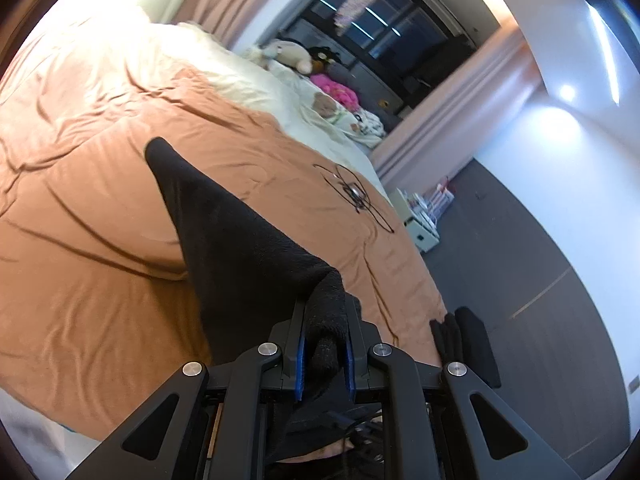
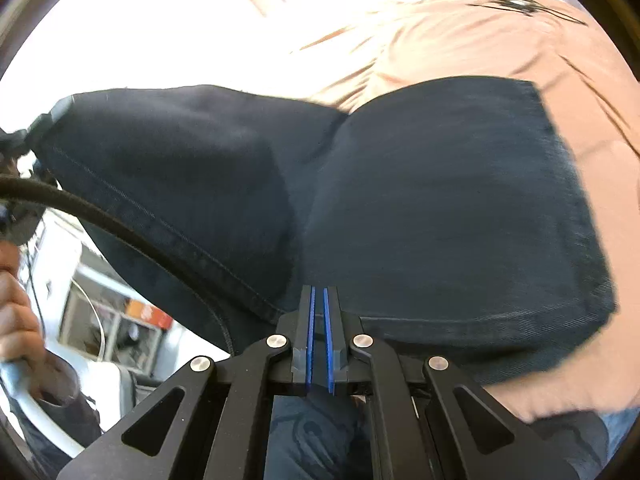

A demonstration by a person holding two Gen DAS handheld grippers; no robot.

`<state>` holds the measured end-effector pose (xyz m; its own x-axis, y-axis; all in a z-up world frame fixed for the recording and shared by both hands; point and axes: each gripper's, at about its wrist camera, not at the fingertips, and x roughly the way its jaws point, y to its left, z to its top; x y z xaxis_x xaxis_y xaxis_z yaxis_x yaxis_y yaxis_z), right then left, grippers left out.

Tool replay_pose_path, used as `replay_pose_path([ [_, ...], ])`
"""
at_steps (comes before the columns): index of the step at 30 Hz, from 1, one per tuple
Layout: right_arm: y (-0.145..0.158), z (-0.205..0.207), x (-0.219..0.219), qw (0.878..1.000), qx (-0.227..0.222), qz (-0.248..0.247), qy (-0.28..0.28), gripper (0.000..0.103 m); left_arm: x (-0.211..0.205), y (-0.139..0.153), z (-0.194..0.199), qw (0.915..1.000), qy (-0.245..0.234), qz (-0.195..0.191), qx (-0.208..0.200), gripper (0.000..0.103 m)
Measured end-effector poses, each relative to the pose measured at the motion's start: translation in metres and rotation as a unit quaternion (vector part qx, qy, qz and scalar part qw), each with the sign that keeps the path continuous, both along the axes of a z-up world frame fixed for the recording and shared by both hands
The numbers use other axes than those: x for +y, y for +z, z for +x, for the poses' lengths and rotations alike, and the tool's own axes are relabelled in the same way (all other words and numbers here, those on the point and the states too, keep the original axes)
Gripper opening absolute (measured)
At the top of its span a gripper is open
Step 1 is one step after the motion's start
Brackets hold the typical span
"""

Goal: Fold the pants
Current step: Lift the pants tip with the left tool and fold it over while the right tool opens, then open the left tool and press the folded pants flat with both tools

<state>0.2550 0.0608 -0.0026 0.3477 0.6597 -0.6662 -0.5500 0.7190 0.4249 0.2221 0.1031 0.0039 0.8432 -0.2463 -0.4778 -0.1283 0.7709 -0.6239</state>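
Dark black pants lie partly on the orange bedspread. My left gripper is shut on a bunched edge of the pants and lifts it, so the cloth rises from the bed to the jaws. In the right wrist view the pants spread wide, one part flat on the bed at the right, the other raised at the left. My right gripper has its blue pads nearly together at the near edge of the pants; whether cloth is between them is hidden.
A black cable with a small device lies on the bedspread, also in the right wrist view. Soft toys and pink cloth lie at the bed's far end. Grey floor lies right of the bed. A dark cord crosses the left.
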Motion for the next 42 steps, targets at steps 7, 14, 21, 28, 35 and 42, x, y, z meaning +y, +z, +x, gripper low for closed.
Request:
replay_pose_path([
  [7,0.018,-0.013,-0.088,0.996,-0.010,0.057,-0.064,0.024,-0.041,0.007,0.023,0.9990,-0.039,0.022,0.002,0.015],
  [14,0.024,-0.033,-0.159,0.989,-0.029,0.095,-0.107,0.062,-0.081,0.002,0.049,0.9965,-0.076,0.032,0.015,0.015],
  [21,0.014,-0.051,-0.190,0.986,-0.028,0.101,-0.126,0.062,-0.117,-0.018,0.072,0.9918,-0.118,0.036,0.033,0.015],
  [28,0.011,-0.059,-0.211,0.982,-0.012,0.106,-0.153,0.062,-0.152,-0.055,0.102,0.9840,-0.163,0.018,0.070,0.015],
  [35,0.013,-0.063,-0.227,0.979,-0.001,0.103,-0.174,0.062,-0.190,-0.100,0.121,0.9722,-0.201,-0.002,0.119,0.015],
  [42,0.011,-0.067,-0.226,0.978,0.010,0.107,-0.177,0.062,-0.198,-0.093,0.106,0.9711,-0.211,0.011,0.110,0.015],
])
